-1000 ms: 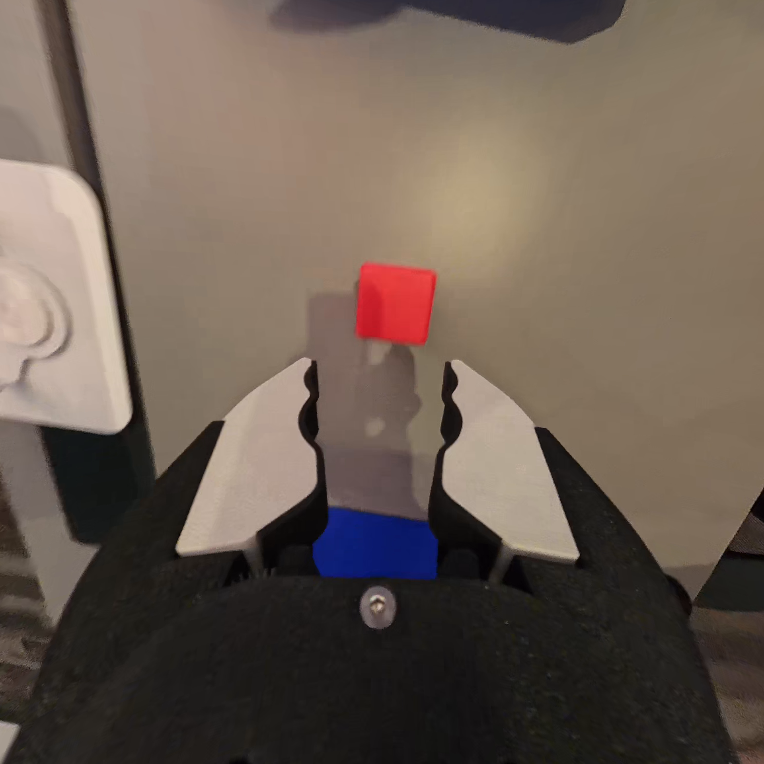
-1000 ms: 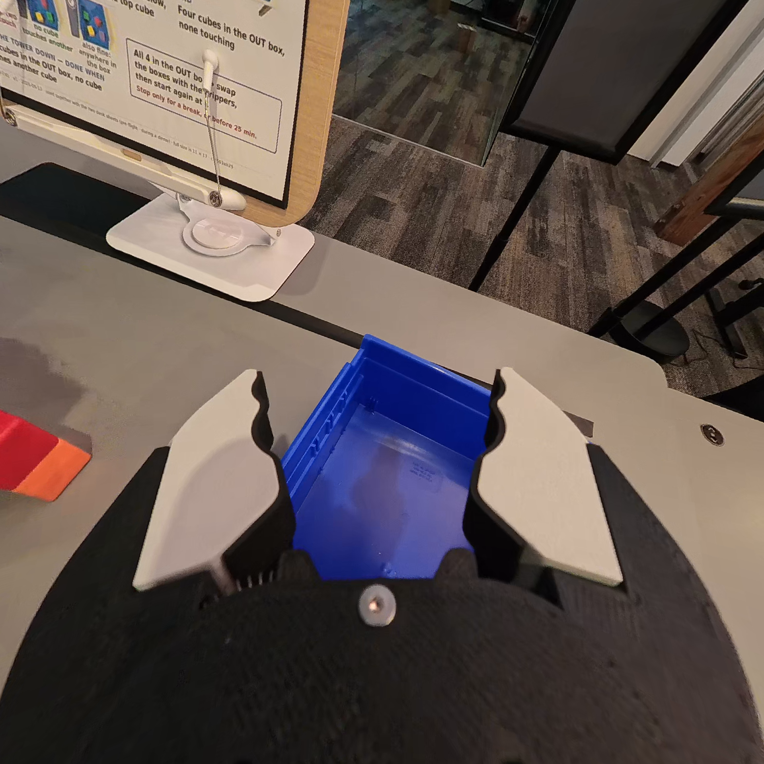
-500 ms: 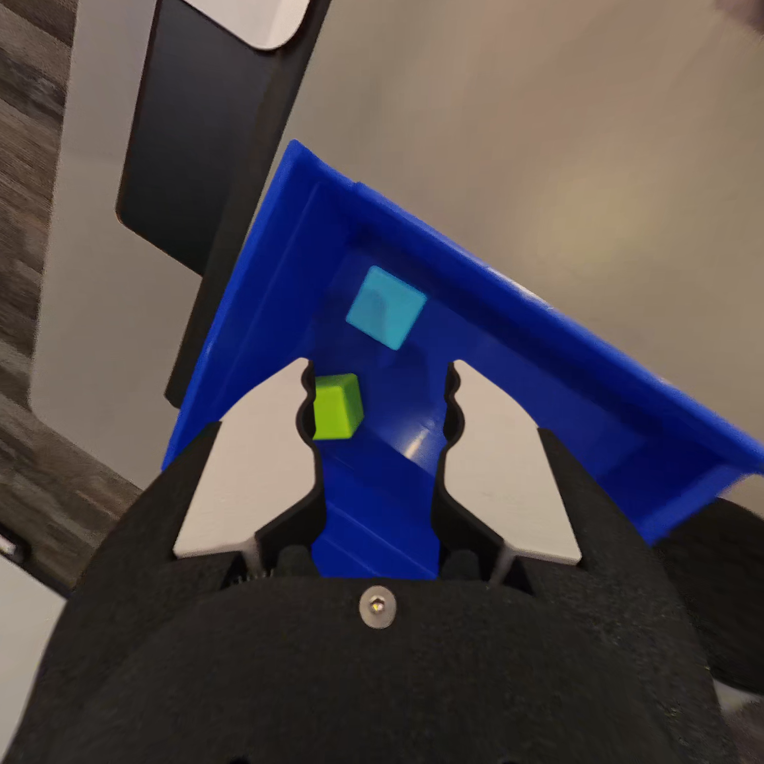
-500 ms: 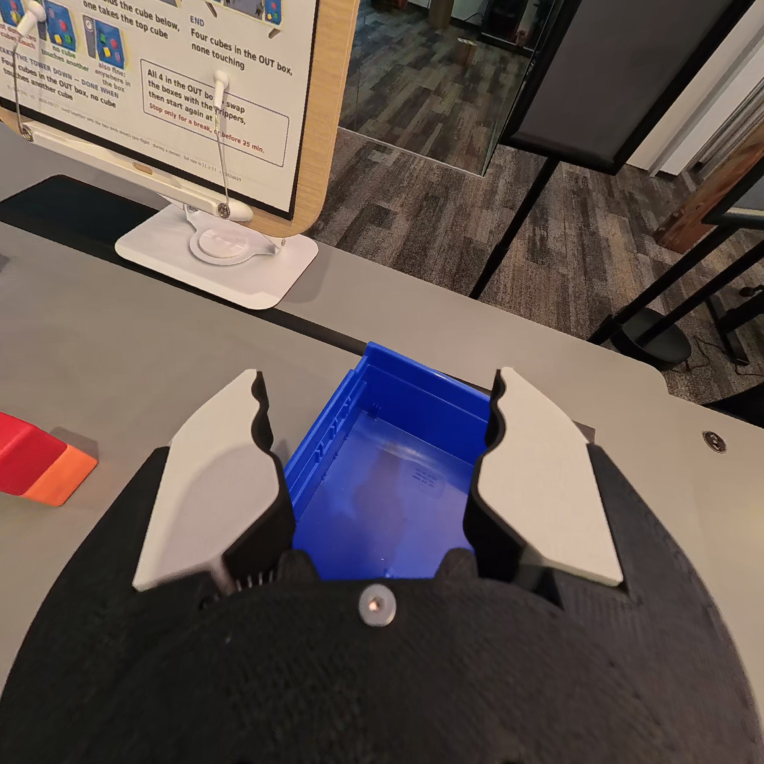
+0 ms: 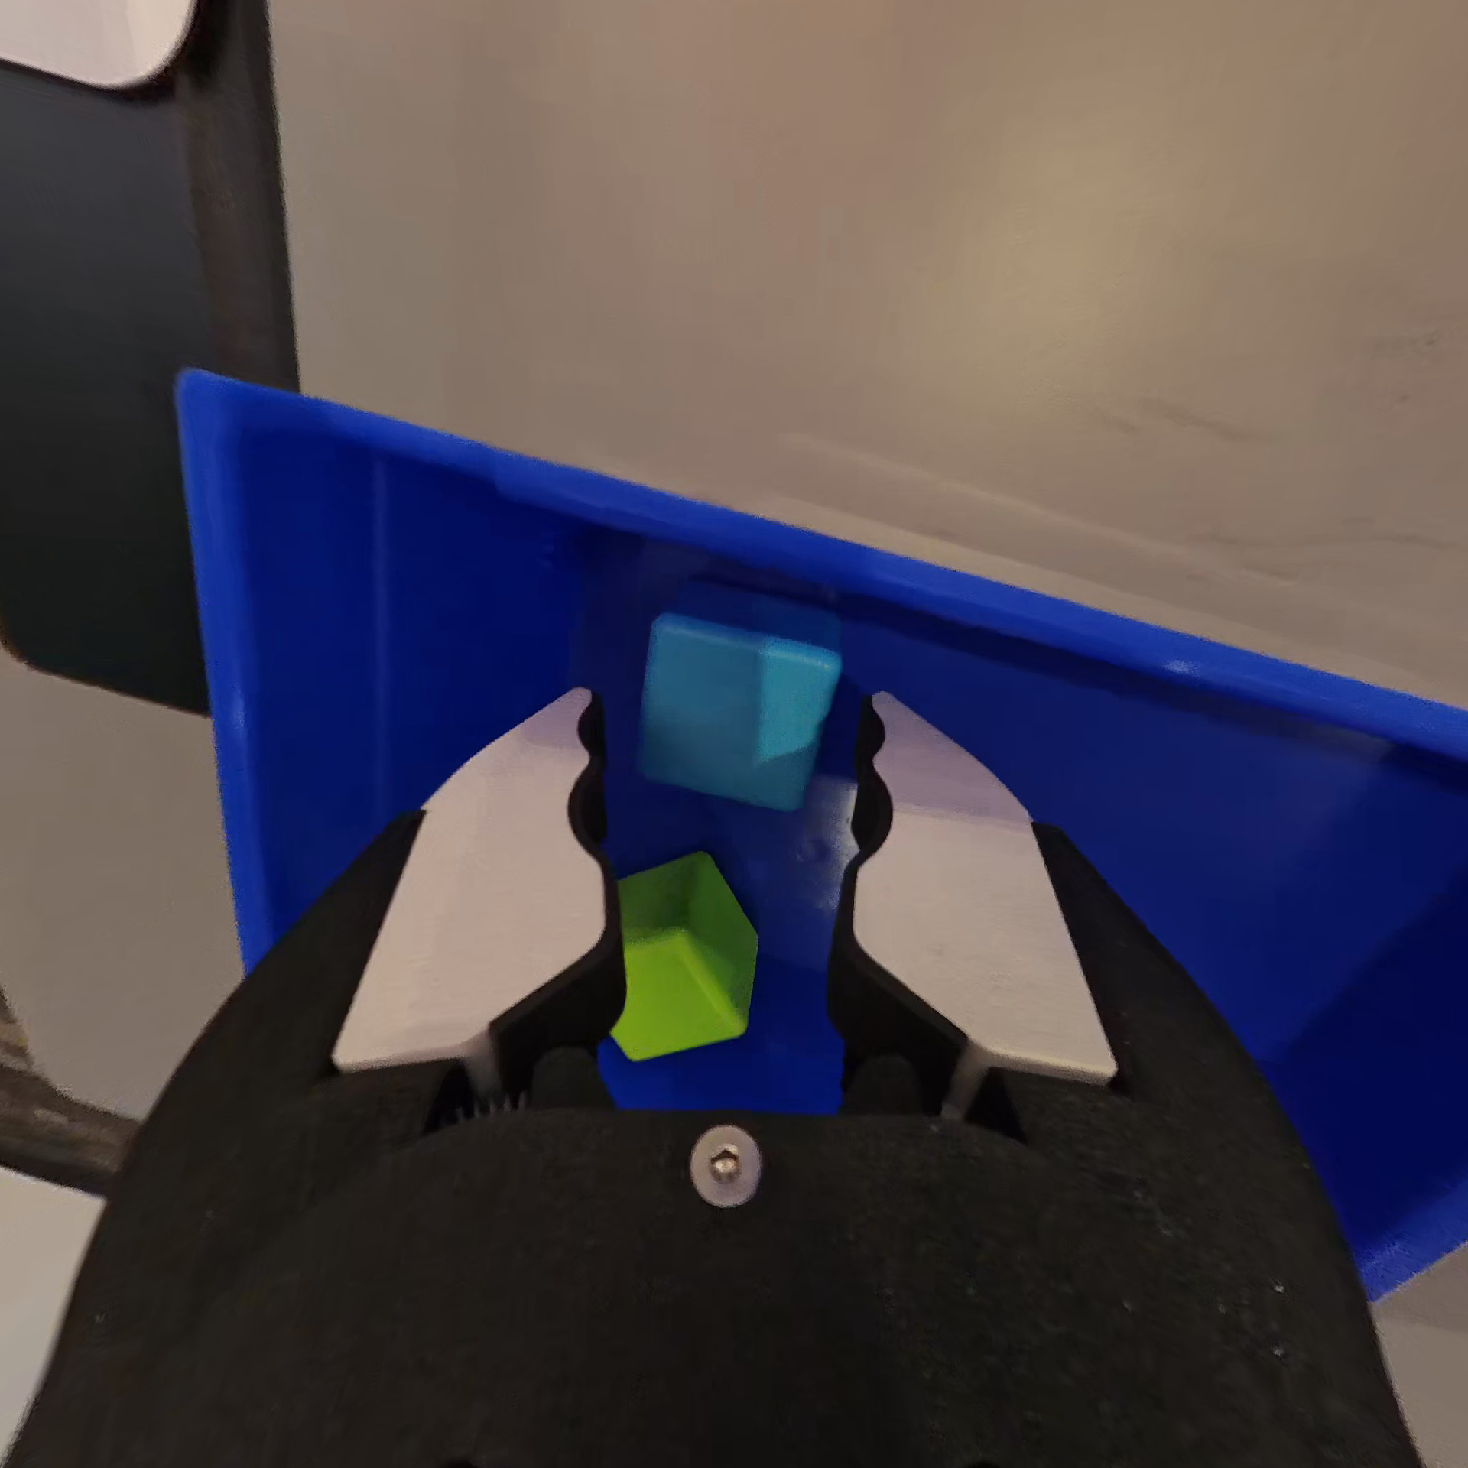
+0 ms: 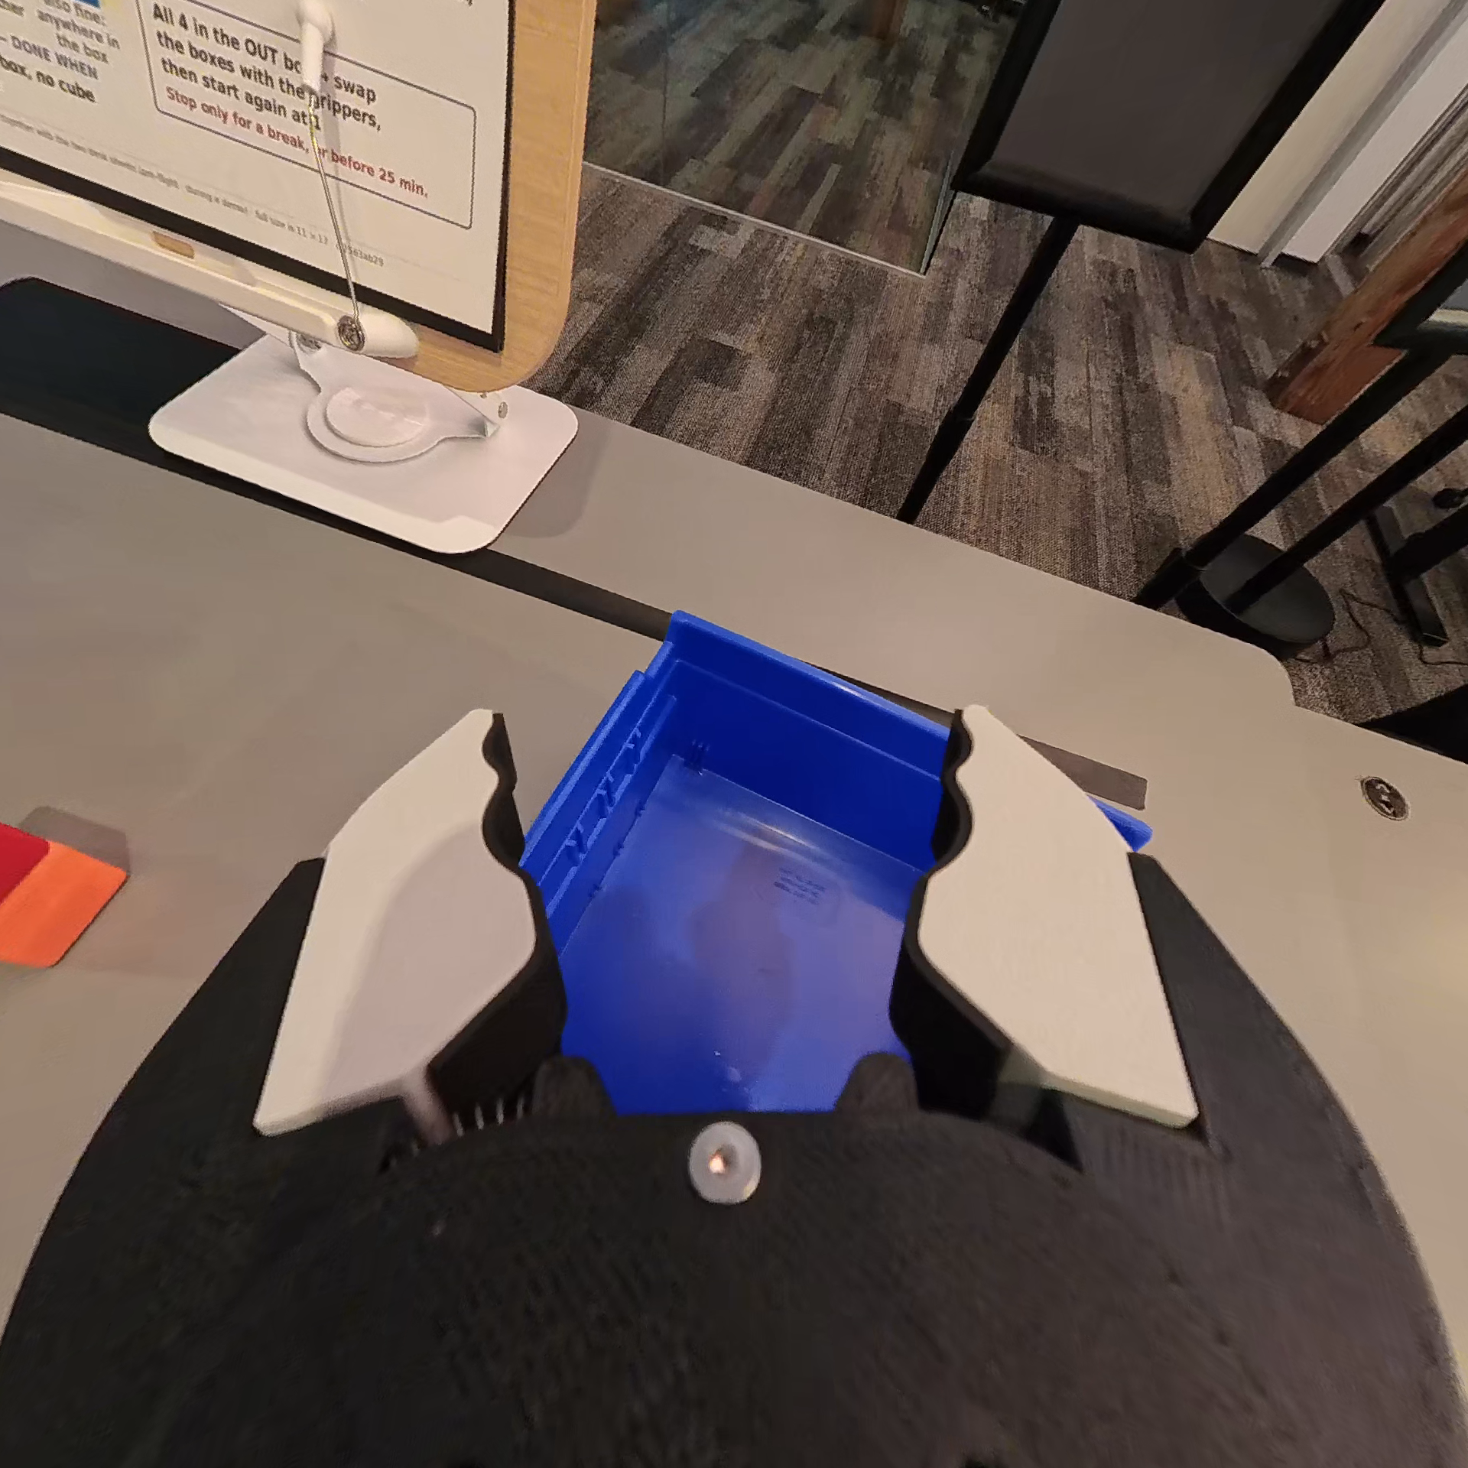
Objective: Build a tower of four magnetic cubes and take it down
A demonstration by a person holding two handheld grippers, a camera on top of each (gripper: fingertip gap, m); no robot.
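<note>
In the left wrist view, my left gripper (image 5: 731,703) is open and hangs over a blue bin (image 5: 381,683). A light blue cube (image 5: 735,707) lies in the bin between the fingertips, not gripped. A green cube (image 5: 683,957) lies nearer, by the left finger. In the right wrist view, my right gripper (image 6: 727,719) is open and empty above a second blue bin (image 6: 739,913) with nothing in it. A red cube (image 6: 16,862) sits on an orange cube (image 6: 56,913) on the grey table (image 6: 238,675) at the left edge.
A sign board on a white stand (image 6: 373,445) stands at the back left of the table. A black strip (image 5: 95,397) borders the table left of the first bin. Beyond the table's far edge are carpet floor and black stand legs (image 6: 1255,604). Spacing between my two grippers at the tips: around 50 cm.
My left gripper swung from above the red cube to over the bin with the blue and green cubes and dropped closer to them. My right gripper shifted slightly over its bin.
</note>
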